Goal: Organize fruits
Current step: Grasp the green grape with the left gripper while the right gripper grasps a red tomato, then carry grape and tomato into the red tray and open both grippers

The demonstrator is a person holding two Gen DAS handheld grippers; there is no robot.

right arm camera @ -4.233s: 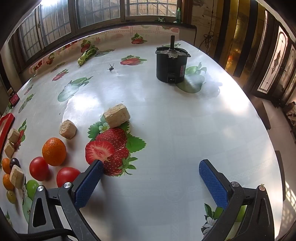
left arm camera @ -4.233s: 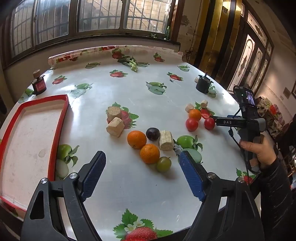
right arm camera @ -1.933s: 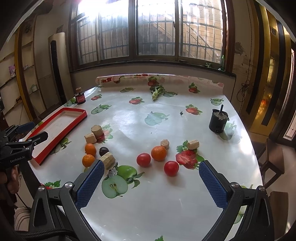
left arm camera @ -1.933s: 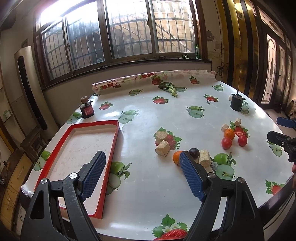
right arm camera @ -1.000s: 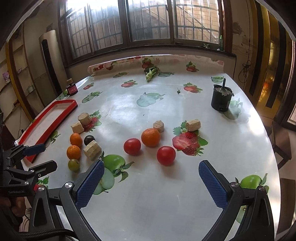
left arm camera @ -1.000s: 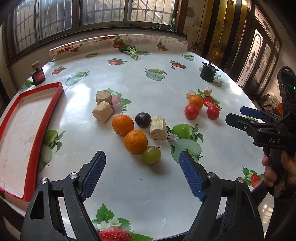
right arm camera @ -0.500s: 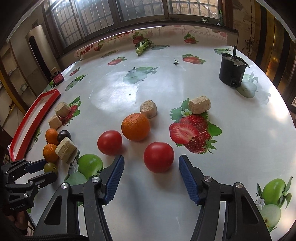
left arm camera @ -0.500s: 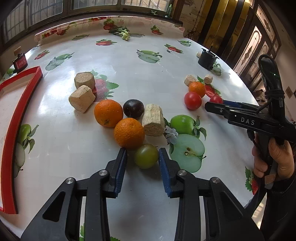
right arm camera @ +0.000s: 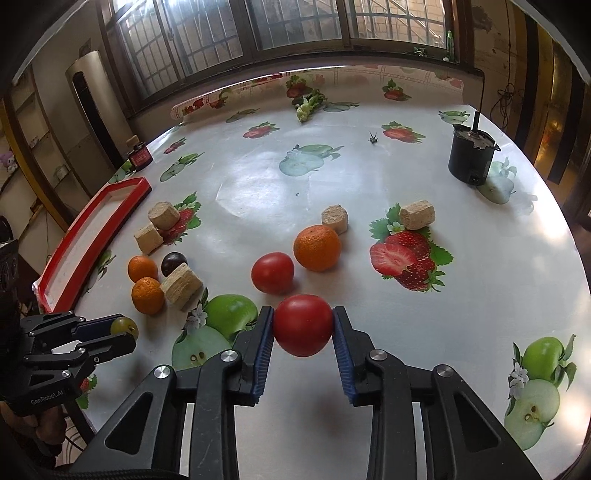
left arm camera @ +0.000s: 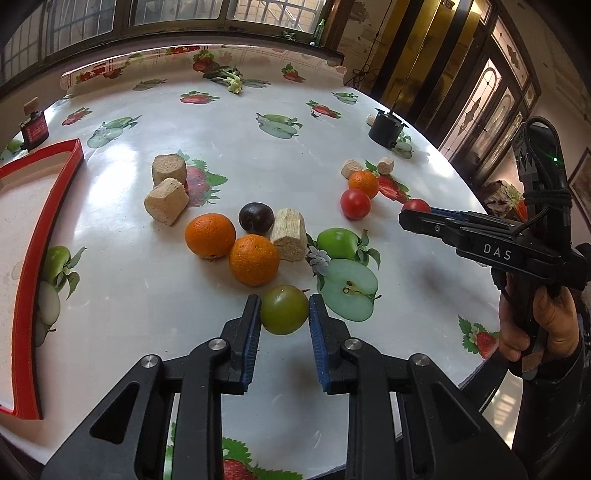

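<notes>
**Fruits gripped on both sides of a patterned bench**

Fruits are spread over a round bench covered by a glossy white cloth printed with strawberries and green apples. At the far left edge a red-rimmed tray is laid, and a small dark red bottle is stood beyond it. Next to the tray, two tan blocks are set side by side. Right of them, two oranges are placed touching, with a dark plum and a third tan block just behind. In front of this cluster, a green grape-like fruit is clamped between the blue pads of the left tool, which is narrowed onto it.

Further right, a red tomato and a third orange are seen close together, with two more tan blocks beyond them. A second red tomato is held by the right tool, its pads pressed against both sides. At the far right a black cylindrical pot is stood near the bench edge.

A leafy green sprig is laid near the back. The room is bounded by a wide barred window behind the bench and by gold-toned panelled doors on the right.
</notes>
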